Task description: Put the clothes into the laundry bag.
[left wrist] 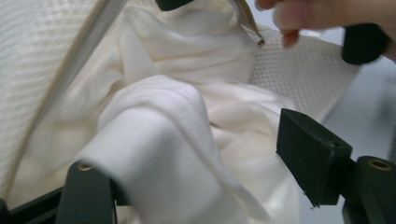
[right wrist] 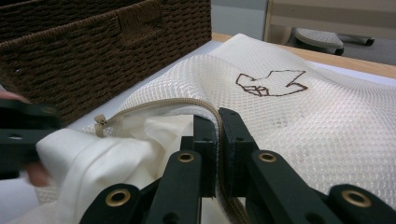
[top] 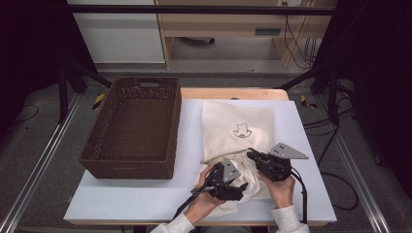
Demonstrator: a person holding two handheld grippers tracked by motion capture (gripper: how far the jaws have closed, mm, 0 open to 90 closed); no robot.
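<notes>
One pale table [top: 145,199], wicker basket [top: 133,128] left, mesh bag [top: 238,127] centre, dark room beyond. Left gripper [left wrist: 201,186] jaws apart around white cloth [left wrist: 163,140], edges cropped. Right gripper [right wrist: 219,135] clenched on bag's zipper edge [right wrist: 187,103].

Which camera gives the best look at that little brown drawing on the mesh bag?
The right gripper view: the brown drawing is close and sharp on the mesh bag. The high view shows it tiny.

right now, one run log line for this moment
left hand-held gripper: open at white cloth | right hand-held gripper: shut on mesh bag zipper edge | basket: beside bag
</notes>
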